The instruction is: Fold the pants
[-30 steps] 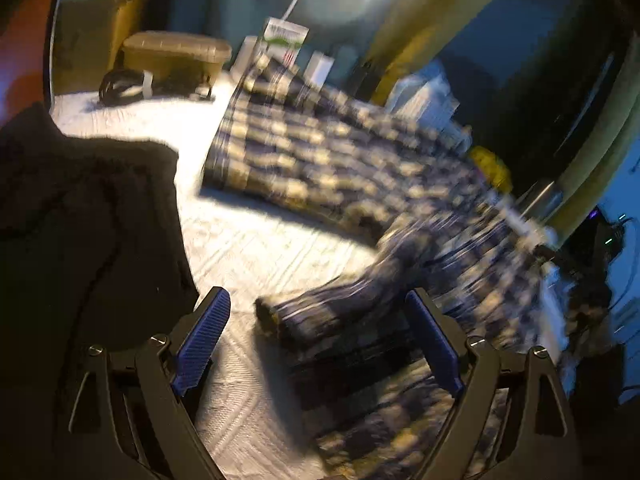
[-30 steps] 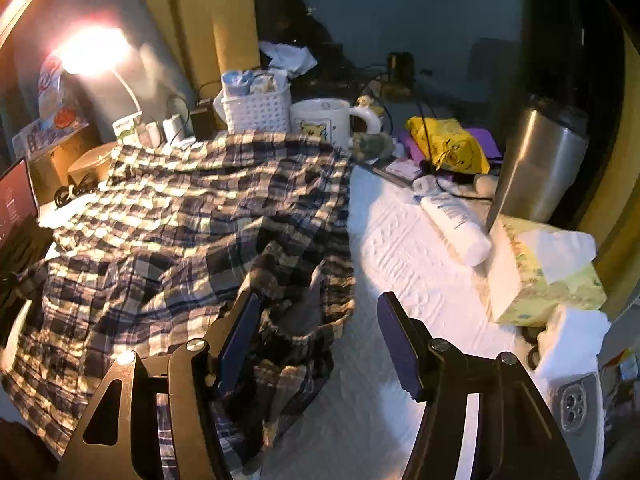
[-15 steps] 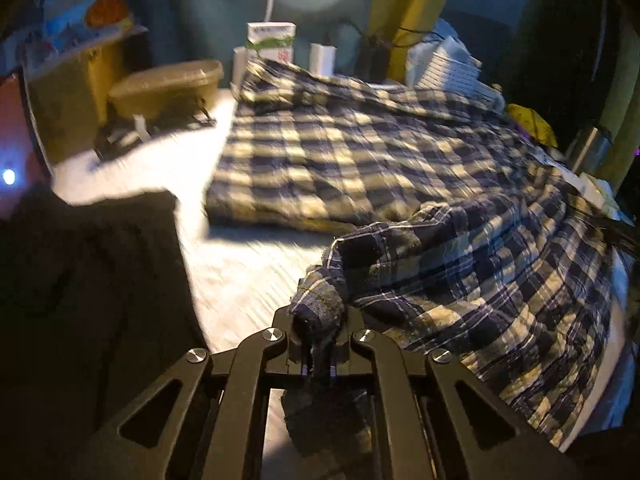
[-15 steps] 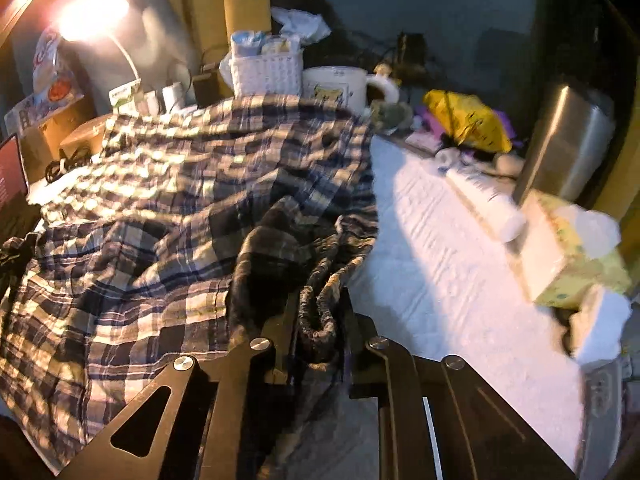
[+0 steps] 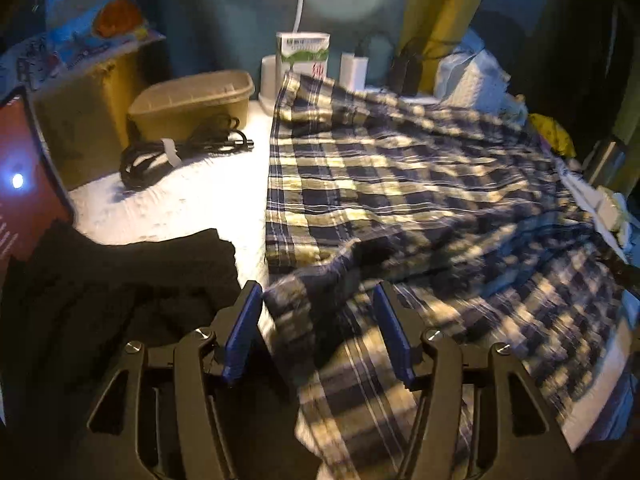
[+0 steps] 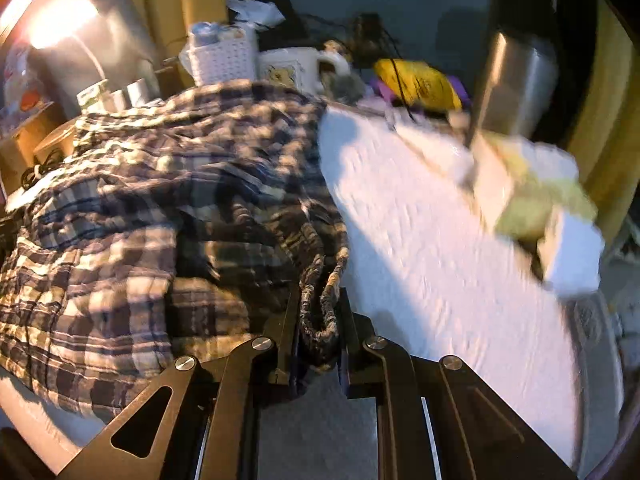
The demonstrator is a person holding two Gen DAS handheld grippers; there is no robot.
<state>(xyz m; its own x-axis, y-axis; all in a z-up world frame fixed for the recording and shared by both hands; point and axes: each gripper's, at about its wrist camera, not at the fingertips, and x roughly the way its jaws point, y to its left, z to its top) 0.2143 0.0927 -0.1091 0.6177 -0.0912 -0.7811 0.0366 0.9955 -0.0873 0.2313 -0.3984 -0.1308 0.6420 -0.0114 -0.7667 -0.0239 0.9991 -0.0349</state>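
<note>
The blue and cream plaid pants (image 5: 400,184) lie spread on a white textured table cover (image 5: 192,196), one leg folded over the other. My left gripper (image 5: 318,300) is open, its blue pads either side of the near hem corner, which lies loose between them. In the right wrist view the pants (image 6: 160,184) fill the left half. My right gripper (image 6: 320,300) is shut on the bunched waistband edge of the pants.
A black garment (image 5: 104,292) lies at the near left. A coiled black cable (image 5: 176,148), a beige tub (image 5: 192,96) and a carton (image 5: 302,52) stand behind. A steel tumbler (image 6: 516,84), tissue box (image 6: 532,192), mug (image 6: 296,68) and white basket (image 6: 222,56) crowd the right side.
My left gripper, shut on the hem corner half a second ago, has opened and dropped the cloth. My right gripper stays shut on the waistband and has swung, blurring the view.
</note>
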